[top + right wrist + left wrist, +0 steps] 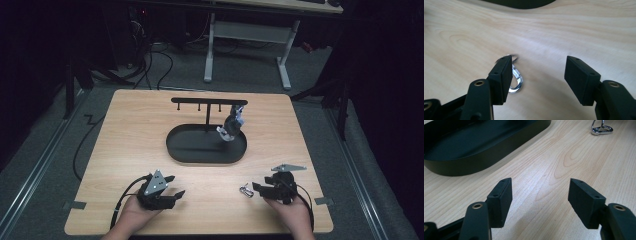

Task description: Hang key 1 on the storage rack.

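A: Start close in. The right gripper (256, 188) sits low over the table (130, 145), its 2 jaws spread wide and holding nothing. In the right gripper view the small metal clip (515, 80) lies flat on the wood, half hidden behind one of the fingers (503, 75) instead of centred in the gap.

B: So a close from here is risky?

A: I think so. With the clip off to 1 side, that jaw would likely push it along the wood or pinch only its edge. It is thin, shiny and flat, so I judge it could slide or flip out.

B: And the left gripper (176, 187)?

A: Also wide open and empty, resting just above bare table near the front edge. In its own view the clip (601, 129) sits well ahead, off to the side.

B: Farther back?

A: The black oval tray (190, 150) sits mid-table, with a hanger stand (207, 101) rising from it. 1 keychain-like item (232, 126) hangs on a peg near the right end; what it is exactly is too small to tell.

B: Any danger there?

A: If the clip goes onto a peg, a weak grip could drop it, and a reach past the hanging item might knock it.
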The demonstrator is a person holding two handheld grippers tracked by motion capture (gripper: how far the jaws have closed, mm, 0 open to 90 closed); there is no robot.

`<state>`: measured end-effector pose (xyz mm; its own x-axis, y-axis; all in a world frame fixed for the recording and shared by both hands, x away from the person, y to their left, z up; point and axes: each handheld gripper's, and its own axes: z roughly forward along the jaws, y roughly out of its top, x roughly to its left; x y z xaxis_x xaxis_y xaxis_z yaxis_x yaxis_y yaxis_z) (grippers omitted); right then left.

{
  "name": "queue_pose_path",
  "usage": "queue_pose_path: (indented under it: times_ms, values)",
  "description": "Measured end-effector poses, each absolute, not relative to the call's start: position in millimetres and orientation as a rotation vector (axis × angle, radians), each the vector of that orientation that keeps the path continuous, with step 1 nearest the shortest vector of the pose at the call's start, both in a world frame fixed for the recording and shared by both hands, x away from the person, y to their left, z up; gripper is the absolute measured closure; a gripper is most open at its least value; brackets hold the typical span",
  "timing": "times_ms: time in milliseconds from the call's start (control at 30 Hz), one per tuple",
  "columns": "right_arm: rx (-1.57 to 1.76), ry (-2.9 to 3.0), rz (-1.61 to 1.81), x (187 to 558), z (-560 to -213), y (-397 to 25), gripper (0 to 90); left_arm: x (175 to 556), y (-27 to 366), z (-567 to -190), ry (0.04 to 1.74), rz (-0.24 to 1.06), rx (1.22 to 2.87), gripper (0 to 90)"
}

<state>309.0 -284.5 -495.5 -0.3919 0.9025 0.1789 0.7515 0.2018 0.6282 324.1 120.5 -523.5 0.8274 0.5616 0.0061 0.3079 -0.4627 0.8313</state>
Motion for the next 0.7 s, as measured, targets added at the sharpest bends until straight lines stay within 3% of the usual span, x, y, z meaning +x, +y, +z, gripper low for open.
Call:
queue_pose_path:
  times_ms: [167, 333, 533, 700]
  values:
    - [1.490, 2.246, 1.005, 280.5, -504.2, -274.5, 41.8, 324.3, 118.3, -523.5, 0.637, 0.337, 2.084, 36.7]
    - [1.436, 2.273, 1.012, 276.1, -508.6, -264.6, 46.3, 322.9, 112.8, -524.8, 0.624, 0.338, 2.097, 36.7]
    - [1.356, 2.325, 1.028, 276.1, -511.3, -246.2, 79.2, 319.8, 109.8, -525.2, 0.600, 0.341, 2.111, 36.7]
    - [1.324, 2.352, 0.978, 280.7, -516.8, -234.6, 85.7, 319.2, 110.3, -524.6, 0.594, 0.338, 2.110, 36.7]
